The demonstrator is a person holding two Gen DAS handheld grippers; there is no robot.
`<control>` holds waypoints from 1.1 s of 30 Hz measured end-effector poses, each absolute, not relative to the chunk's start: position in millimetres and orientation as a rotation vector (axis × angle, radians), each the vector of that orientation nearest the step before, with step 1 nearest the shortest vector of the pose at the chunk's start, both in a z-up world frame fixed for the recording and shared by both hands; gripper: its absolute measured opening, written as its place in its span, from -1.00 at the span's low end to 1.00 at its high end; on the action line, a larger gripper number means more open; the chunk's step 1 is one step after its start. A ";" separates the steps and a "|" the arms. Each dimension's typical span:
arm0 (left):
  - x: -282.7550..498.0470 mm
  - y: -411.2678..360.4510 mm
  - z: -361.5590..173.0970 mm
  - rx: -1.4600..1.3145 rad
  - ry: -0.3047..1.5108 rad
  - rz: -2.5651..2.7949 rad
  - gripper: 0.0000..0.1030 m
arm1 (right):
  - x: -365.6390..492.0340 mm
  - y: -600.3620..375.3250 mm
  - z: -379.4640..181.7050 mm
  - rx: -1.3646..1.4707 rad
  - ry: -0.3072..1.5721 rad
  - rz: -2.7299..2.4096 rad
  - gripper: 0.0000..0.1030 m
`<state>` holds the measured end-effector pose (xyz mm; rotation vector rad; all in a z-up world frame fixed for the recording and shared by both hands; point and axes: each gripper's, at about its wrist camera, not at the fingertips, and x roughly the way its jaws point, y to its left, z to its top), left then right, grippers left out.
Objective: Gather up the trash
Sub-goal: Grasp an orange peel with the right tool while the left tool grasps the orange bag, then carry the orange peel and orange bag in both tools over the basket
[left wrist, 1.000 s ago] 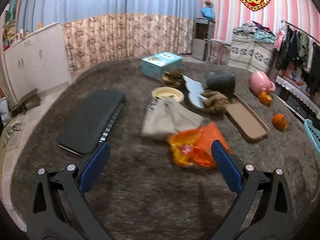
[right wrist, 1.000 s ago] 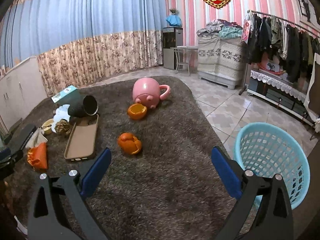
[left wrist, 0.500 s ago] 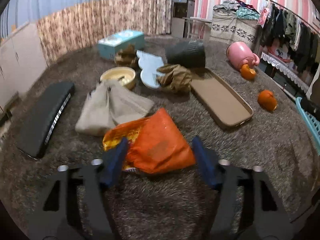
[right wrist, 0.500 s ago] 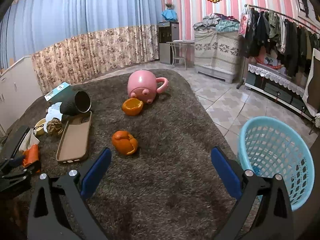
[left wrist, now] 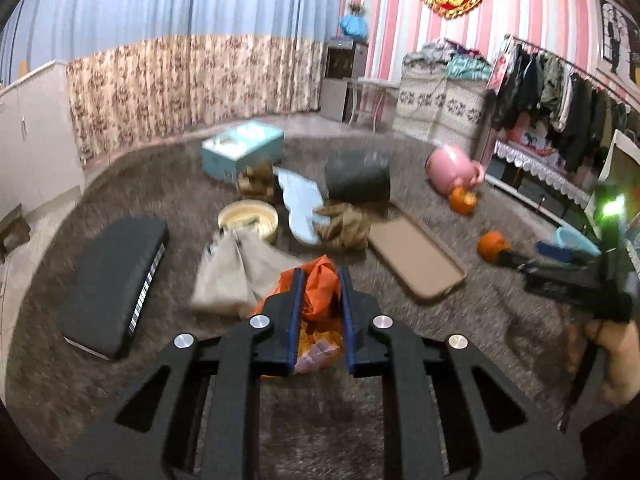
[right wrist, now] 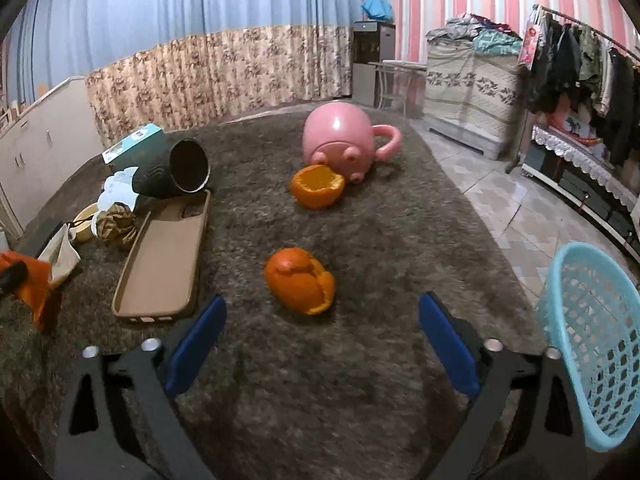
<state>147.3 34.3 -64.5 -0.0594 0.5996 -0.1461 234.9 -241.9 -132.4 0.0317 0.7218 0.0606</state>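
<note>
Crinkled orange plastic wrapper [left wrist: 318,280] pinched between closing left tongs [left wrist: 319,280], shaggy carpet [left wrist: 360,420] below

shaggy, matt grey-brown pile on the carpet [right wrist: 360,240]. crinkled, glossy orange plastic on the wrapper [left wrist: 320,280]. smooth, shiny pink glaze on the pig mug [right wrist: 340,140]. perforated light-blue plastic on the basket [right wrist: 600,340]. dimpled, matt orange peel [right wrist: 300,280]. soft matt brown rubber on the phone case [right wrist: 164,264]. creased beige cloth on the pouch [left wrist: 236,276].
</note>
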 end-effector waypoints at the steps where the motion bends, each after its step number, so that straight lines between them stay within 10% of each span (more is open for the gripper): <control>1: 146.1 36.2 -58.3 -0.060 0.584 -0.148 -0.70 | 238.1 -241.8 -135.7 0.042 0.739 0.069 0.46; 9: 153.5 47.2 -34.7 -0.050 0.540 -0.126 -0.70 | 247.7 -235.3 -146.8 0.060 0.785 0.134 -0.35; 33: 180.7 -63.8 -23.5 0.005 0.515 -0.260 -0.70 | 171.4 -339.5 -87.9 0.125 0.591 0.056 -0.55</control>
